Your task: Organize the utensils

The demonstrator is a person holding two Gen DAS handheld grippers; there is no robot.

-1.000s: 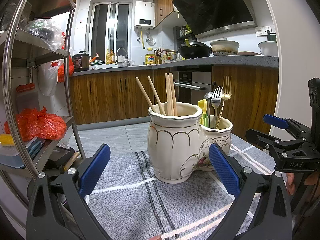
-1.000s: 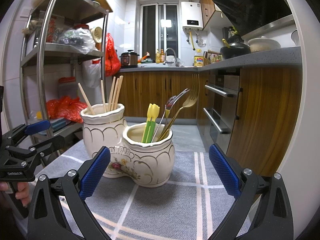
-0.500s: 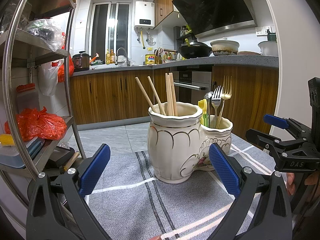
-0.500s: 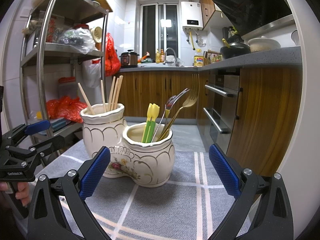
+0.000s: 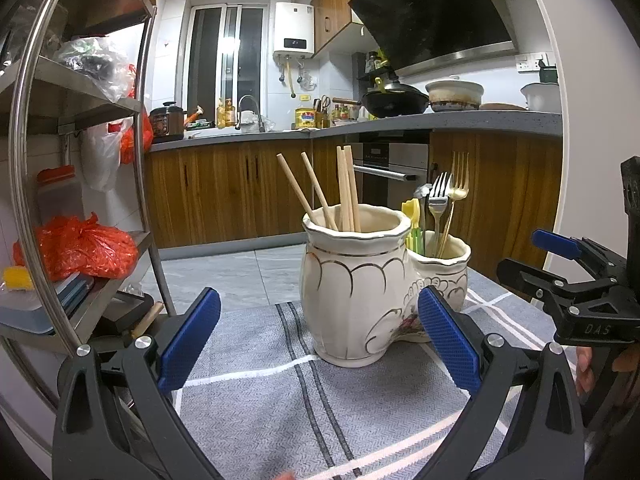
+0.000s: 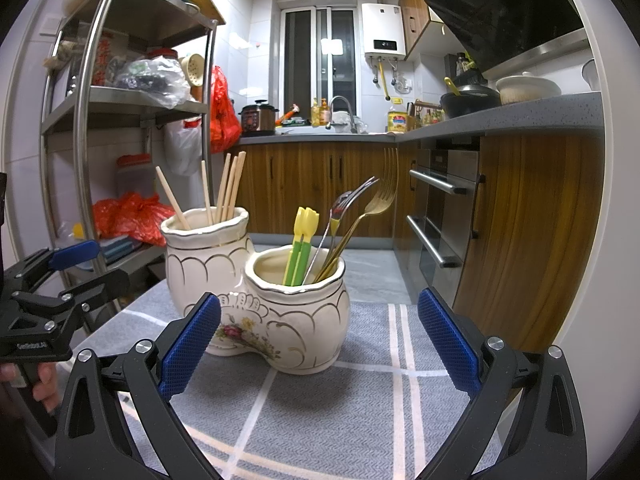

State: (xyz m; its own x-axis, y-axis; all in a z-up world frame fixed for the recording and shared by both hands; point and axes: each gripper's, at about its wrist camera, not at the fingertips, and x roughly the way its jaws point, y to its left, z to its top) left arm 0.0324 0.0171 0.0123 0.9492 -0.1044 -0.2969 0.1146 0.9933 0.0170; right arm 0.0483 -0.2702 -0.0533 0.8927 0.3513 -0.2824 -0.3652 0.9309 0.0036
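A white double pot [image 6: 256,288] with gold lines and a small flower picture stands on a grey cloth [image 6: 360,408] with white stripes. The pot has two cups joined side by side. The taller cup [image 5: 354,280] holds wooden chopsticks [image 5: 344,188] that lean different ways. The shorter cup [image 6: 298,312] holds a silver fork [image 6: 348,204], a gold fork [image 6: 380,204] and a yellow and green tool [image 6: 302,244]; all of them stick up over the rim.

The left gripper [image 5: 318,338] has its blue fingers [image 5: 188,338] wide apart, and nothing is between them. It points at the taller cup from near the table edge and does not touch it. The right gripper [image 6: 318,338] also has its blue fingers [image 6: 448,344] spread wide with nothing held. It points at the shorter cup and is not touching it either.

Each camera sees the other gripper off to the side, with a bit of a hand [image 6: 40,384] on its handle.

A metal shelf [image 6: 88,140] with red bags [image 6: 128,214] stands to the left of the table. Brown kitchen cupboards [image 6: 320,188] are behind the pot
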